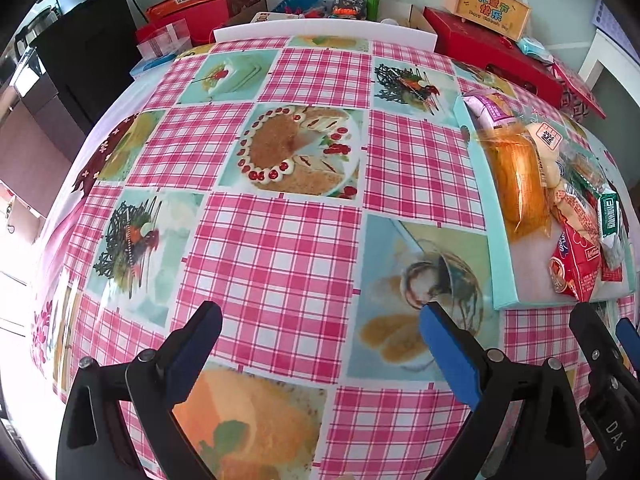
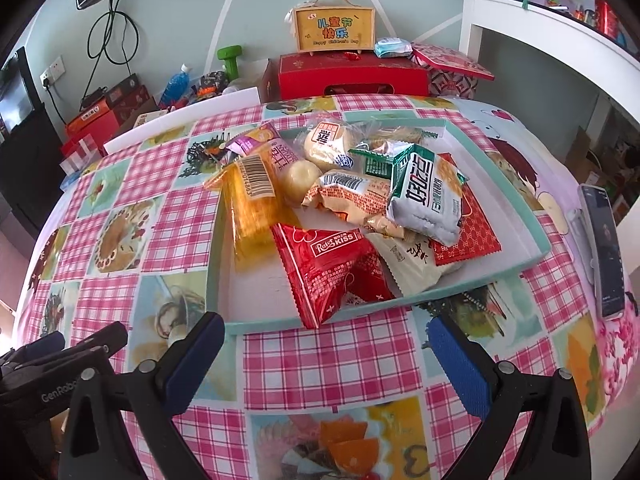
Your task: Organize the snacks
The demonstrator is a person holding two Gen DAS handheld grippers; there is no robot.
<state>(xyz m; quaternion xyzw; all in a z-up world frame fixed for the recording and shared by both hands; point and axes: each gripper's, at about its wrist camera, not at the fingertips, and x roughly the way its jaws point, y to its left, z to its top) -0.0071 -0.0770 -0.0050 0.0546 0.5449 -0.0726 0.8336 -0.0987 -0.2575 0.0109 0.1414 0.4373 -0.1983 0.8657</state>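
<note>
A shallow teal-rimmed tray point(image 2: 218, 240) holds a heap of snack packets: a red Kiss packet point(image 2: 332, 268) overhanging its near rim, a white and green packet point(image 2: 426, 196), an orange-wrapped cake point(image 2: 252, 204) and round buns point(image 2: 320, 140). My right gripper point(image 2: 322, 344) hovers open just in front of the tray with nothing between its fingers. In the left wrist view the same tray point(image 1: 506, 240) lies at the right edge. My left gripper point(image 1: 320, 330) is open and empty over bare tablecloth, left of the tray. The right gripper's fingers point(image 1: 592, 340) show at that view's lower right.
A pink checked tablecloth point(image 1: 280, 248) with food pictures covers the table. A phone point(image 2: 606, 248) lies at the table's right edge. Behind the table stand a red gift box point(image 2: 352, 74), a yellow case point(image 2: 334, 28), a green dumbbell point(image 2: 229, 58), a blue bottle point(image 2: 176, 82) and a white shelf point(image 2: 560, 60).
</note>
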